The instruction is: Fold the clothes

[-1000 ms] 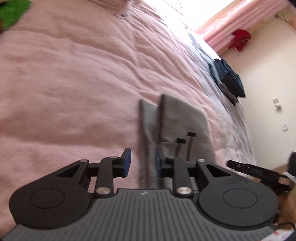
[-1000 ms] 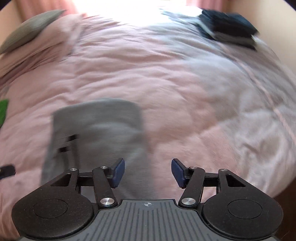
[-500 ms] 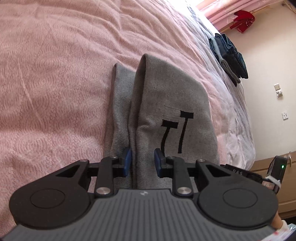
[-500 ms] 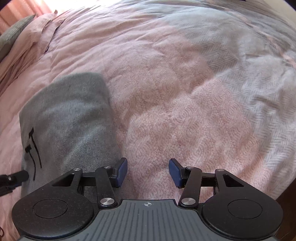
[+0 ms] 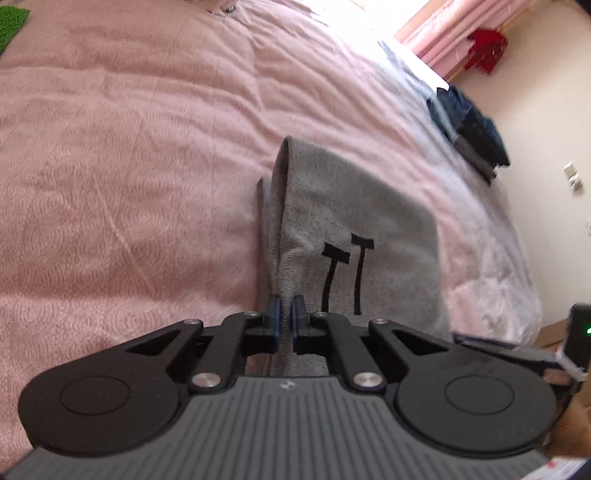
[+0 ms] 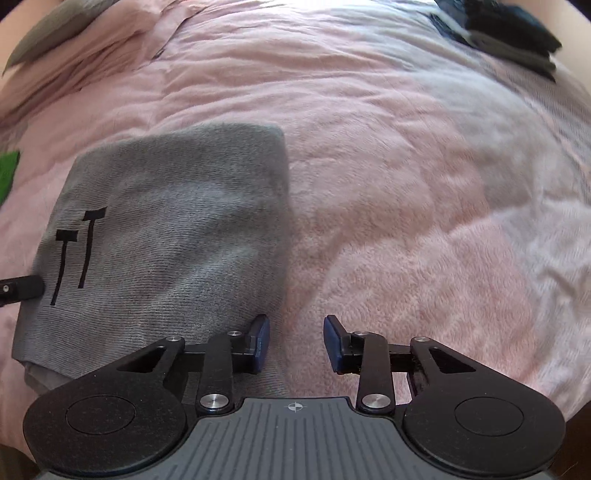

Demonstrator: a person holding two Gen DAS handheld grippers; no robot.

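A grey folded garment with two black T-shaped marks lies on the pink bedspread. My left gripper is shut on the raised fold along its left edge, and the cloth is pinched between the blue pads. In the right wrist view the garment sits left of centre. My right gripper stands at its near right corner with jaws closing. Its left fingertip is at the cloth's edge, and only bedspread shows between the pads. The left gripper's tip pokes in at the left.
A stack of dark blue folded clothes lies at the bed's far right. A green item sits at the left edge and a grey pillow at the far left. Pink curtains and a red object are beyond.
My left gripper's pads have closed onto the garment's fold, which now rises between them. The right gripper's jaws have narrowed beside the garment's right edge.
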